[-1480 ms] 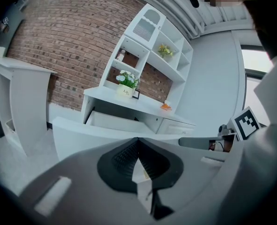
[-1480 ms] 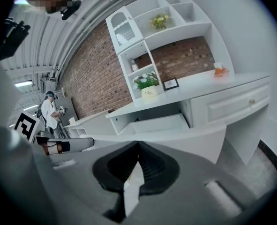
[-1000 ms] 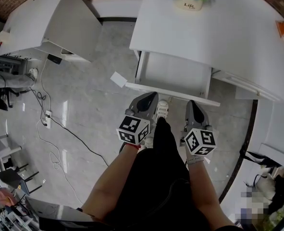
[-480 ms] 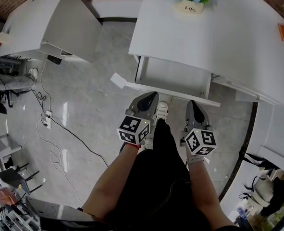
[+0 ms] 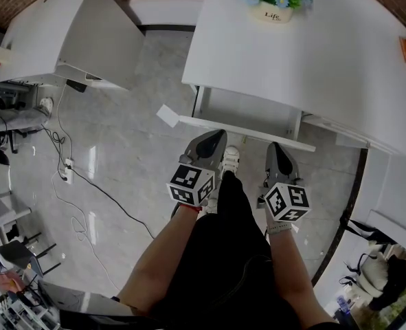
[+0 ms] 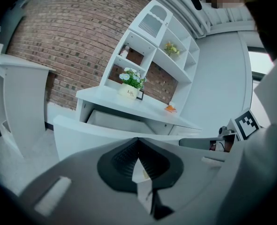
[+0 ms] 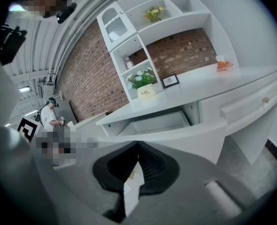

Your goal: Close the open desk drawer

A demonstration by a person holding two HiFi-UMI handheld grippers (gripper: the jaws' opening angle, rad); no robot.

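White desk drawer [image 5: 247, 108]: open, pulled out from under the desk top, front panel facing the person.
Left hand-held gripper [image 5: 215, 137]: jaws pressed together, nothing between them, tip right at the drawer's front panel.
Right hand-held gripper [image 5: 277, 148]: same story, jaws closed on nothing, tip at that panel further right.
Contact: touching or just short, can't call it.
White desk [image 5: 292, 53]: broad top above the drawer.
White flower pot [image 5: 270, 7]: near the desk's far edge.
Red brick wall [image 6: 49, 36]: behind it all.
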